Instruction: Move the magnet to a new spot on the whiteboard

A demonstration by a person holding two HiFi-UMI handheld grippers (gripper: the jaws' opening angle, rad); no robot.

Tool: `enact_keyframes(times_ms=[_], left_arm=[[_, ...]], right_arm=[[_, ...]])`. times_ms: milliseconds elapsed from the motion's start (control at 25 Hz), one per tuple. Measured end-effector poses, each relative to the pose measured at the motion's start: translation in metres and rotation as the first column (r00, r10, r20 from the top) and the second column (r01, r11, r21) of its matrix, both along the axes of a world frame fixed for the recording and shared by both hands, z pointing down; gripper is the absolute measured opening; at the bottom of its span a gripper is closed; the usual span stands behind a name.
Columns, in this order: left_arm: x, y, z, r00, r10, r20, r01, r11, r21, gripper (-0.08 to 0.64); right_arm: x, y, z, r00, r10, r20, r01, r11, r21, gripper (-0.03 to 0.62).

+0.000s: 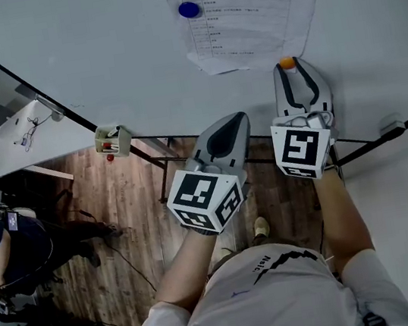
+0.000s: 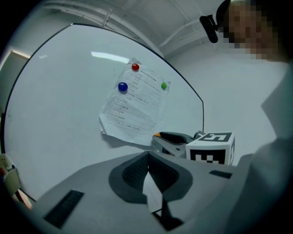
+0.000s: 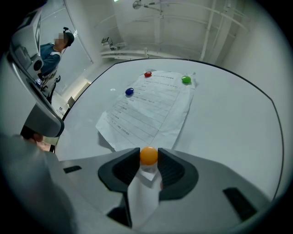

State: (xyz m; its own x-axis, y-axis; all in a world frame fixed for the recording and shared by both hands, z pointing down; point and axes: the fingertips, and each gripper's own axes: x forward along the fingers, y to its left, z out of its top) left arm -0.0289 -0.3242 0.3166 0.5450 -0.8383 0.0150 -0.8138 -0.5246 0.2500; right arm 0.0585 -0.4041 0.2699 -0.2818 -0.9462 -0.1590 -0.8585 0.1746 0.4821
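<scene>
An orange magnet (image 3: 149, 155) sits pinched between the pads of my right gripper (image 3: 149, 157), which is shut on it. In the head view this gripper (image 1: 289, 68) holds the magnet (image 1: 288, 63) against or just off the whiteboard (image 1: 94, 53), right below the lower edge of a printed sheet (image 1: 244, 6). I cannot tell whether the magnet touches the board. My left gripper (image 1: 237, 118) hangs a little lower and to the left, jaws shut with nothing in them (image 2: 147, 157). A blue magnet (image 3: 129, 92), a red magnet (image 3: 148, 74) and a green magnet (image 3: 186, 80) pin the sheet (image 3: 146, 109).
A small holder with markers (image 1: 113, 140) hangs on the board's lower frame at the left. The board's dark frame (image 1: 384, 136) runs under both grippers. People (image 1: 3, 251) stand on the wooden floor at far left. Bare board lies left and right of the sheet.
</scene>
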Motion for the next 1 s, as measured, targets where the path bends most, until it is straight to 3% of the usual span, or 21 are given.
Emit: enact_keyframes(times_ms=[520, 1000], left_arm=[[0.001, 0.029, 0.007, 0.999, 0.035, 0.006, -0.034, 0.999, -0.005, 0.011], [-0.007, 0.082, 0.003, 0.997, 0.075, 0.017, -0.076, 0.997, 0.010, 0.011]], right_arm=[[-0.003, 0.040, 0.015, 0.998, -0.035, 0.050, 0.038, 0.997, -0.069, 0.129], [-0.018, 0.119, 0.019, 0.980, -0.073, 0.188, 0.101, 0.985, -0.142, 0.129]])
